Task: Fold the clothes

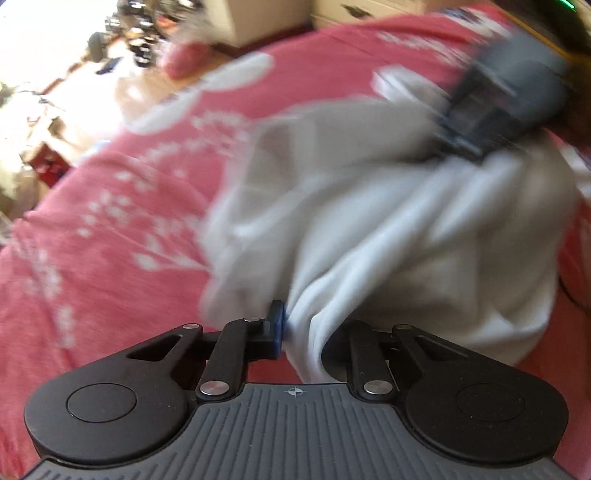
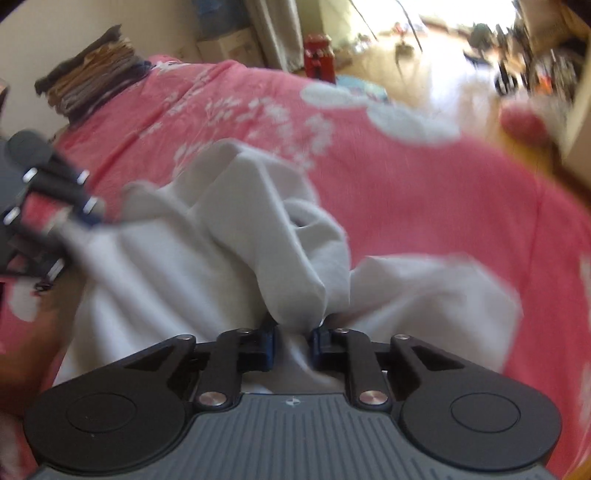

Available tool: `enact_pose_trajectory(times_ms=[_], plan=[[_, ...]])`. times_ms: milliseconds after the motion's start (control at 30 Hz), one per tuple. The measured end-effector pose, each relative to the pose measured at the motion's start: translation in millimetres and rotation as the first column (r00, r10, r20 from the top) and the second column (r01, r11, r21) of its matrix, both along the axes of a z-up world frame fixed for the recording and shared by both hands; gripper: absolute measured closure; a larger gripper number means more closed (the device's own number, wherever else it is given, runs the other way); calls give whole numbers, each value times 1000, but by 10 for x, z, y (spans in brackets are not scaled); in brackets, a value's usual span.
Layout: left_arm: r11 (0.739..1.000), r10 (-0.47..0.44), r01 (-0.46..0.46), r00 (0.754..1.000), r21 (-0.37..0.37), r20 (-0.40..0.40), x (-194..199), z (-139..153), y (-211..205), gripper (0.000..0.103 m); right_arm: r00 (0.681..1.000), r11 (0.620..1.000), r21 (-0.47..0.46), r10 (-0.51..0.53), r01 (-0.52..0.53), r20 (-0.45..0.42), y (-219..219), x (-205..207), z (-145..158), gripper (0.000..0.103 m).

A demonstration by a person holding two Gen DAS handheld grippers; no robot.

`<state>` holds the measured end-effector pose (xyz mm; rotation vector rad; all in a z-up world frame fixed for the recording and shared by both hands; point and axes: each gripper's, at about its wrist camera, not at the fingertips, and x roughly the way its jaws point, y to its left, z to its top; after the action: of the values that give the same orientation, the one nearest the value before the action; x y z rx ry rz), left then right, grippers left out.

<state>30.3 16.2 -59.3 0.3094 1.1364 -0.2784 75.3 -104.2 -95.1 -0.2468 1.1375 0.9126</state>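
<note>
A crumpled white garment (image 1: 388, 221) lies on a pink bedspread with white print (image 1: 110, 221). My left gripper (image 1: 299, 332) is shut on a bunched edge of it; cloth runs between the jaws and covers the right finger. The right gripper (image 1: 480, 122) shows blurred at the garment's far upper right in this view. In the right wrist view the white garment (image 2: 240, 240) spreads in folds ahead, and my right gripper (image 2: 291, 343) is shut on a gathered fold of it. The left gripper (image 2: 79, 225) shows at the left edge, pinching the garment's corner.
A stack of folded dark and brown clothes (image 2: 92, 74) sits at the bed's far left corner. Beyond the bedspread (image 2: 443, 203) are a sunlit wooden floor (image 2: 424, 74) with clutter, a red object (image 2: 319, 55), a pink cushion (image 1: 184, 59) and pale furniture (image 1: 236, 18).
</note>
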Motion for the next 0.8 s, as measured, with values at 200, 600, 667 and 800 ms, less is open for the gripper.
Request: enact_pose_trajectory(times_ms=[200,600,667,800], plan=[[1000,-16,17,996,-3,87,315,49,-59,90,930,977,125,-119,171,-347,-306,-308,-137,86],[990,-133,140,978,-35,158,550,194,-438,60,853,949,220,-84,226,-514,-520,-569,-103,61],[993,-80,92,985,-76,156,530,290,-300,44,879,953,187,-130,239,-459,-706,-527,-12,53],[986,52,-25,986,-166,158,502,495,39,35,919,934,159,-264,319,-292,-1058,-398,280,41]])
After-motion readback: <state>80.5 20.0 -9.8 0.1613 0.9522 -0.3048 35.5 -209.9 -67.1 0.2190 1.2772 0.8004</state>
